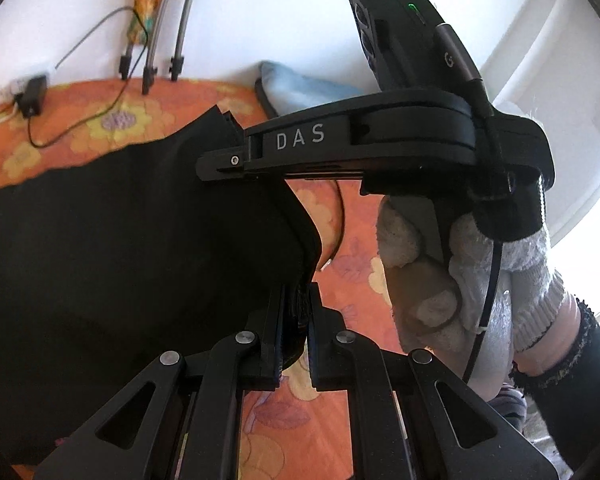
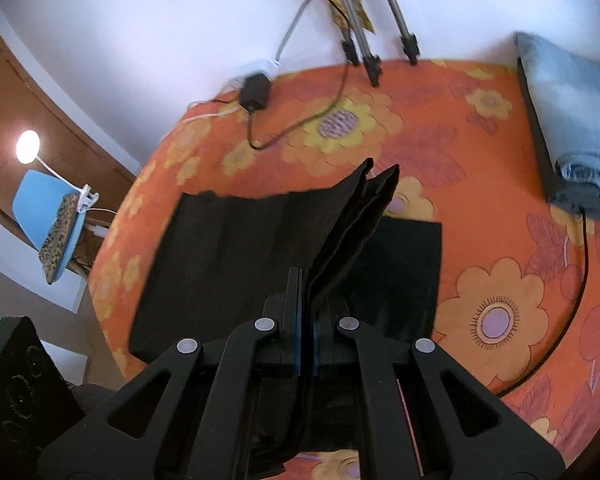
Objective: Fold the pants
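- Black pants [image 2: 228, 256] lie partly spread on an orange floral bed cover [image 2: 439, 128]; one edge is lifted in a bunched fold, the rest flat on the bed.
- Far left, right-wrist view: brown door, lit lamp [image 2: 28, 146] clipped by a blue chair [image 2: 40, 208] w/ a leopard-print cushion on its seat.
- Bottom-left corner: a dark speaker-like box [image 2: 20, 392], partly cut off.
- Back centre at the wall: black power adapter [image 2: 255, 91] plugged into a white strip, its cable looping over the bed cover.
- Just right of that: metal legs [image 2: 363, 48] of a folded frame w/ orange patterned cloth, leaning on the wall.
- Centre, right hand-held gripper [image 2: 307, 320]: jaws together, clamped on the raised fold of the pants, fabric rising between the blue pads.
- Left-wrist view, left hand-held gripper [image 1: 296, 320]: jaws nearly together, clamped on a thick hem edge of the pants; the cloth hangs off to the left.
- Same view, upper right: the right hand-held gripper seen side-on, marked "DAS", held by a hand in a white knit glove [image 1: 459, 272]; its tip meets the pants.
- Far right: folded light-blue jeans [image 2: 571, 120] stacked on a dark flat item on the bed, well apart from the pants.
- No containers visible.
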A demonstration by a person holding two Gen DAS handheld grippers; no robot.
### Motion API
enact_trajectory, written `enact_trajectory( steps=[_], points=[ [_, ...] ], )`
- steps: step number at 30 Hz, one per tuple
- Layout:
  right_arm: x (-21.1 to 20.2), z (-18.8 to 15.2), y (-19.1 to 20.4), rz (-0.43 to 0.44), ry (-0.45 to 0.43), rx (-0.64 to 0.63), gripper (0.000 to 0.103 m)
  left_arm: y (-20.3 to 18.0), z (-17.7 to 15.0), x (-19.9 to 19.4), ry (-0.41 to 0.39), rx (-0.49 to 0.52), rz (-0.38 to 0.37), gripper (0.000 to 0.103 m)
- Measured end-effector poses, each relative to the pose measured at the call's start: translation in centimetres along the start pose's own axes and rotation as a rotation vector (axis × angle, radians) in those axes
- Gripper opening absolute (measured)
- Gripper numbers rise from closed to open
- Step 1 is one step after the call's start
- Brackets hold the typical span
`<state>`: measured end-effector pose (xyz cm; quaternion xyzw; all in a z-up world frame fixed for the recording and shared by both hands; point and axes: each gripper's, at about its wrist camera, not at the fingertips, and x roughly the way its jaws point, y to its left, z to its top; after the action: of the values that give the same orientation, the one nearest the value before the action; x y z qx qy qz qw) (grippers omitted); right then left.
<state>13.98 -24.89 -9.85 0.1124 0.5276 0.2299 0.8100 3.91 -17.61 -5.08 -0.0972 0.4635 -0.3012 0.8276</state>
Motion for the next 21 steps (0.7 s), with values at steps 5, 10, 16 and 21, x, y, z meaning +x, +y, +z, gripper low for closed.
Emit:
enact_trajectory(
  steps=[5,10,16,21],
  points=[
    [1.9,-0.6,-1.4,0.001,0.023,-0.005,0.004,-0.2,-0.3,0.6,0.041,-0.016,0.006,0.015],
    [2.7,-1.1,-2.8,0.005,0.046,0.008,0.005,0.4,-1.7,-1.0,0.066,-0.028,-0.007,0.022],
    [1.0,-1.1,-3.9,-0.095,0.004,0.019,0.020,3.6,-4.3,-7.5,0.011,-0.063,0.057,0.028],
    [-1.9,-0.4,-2.2,-0.106,-0.078,-0.018,0.020,9.4,-6.0,-10.7,-0.023,-0.141,0.180,0.028]
  ],
)
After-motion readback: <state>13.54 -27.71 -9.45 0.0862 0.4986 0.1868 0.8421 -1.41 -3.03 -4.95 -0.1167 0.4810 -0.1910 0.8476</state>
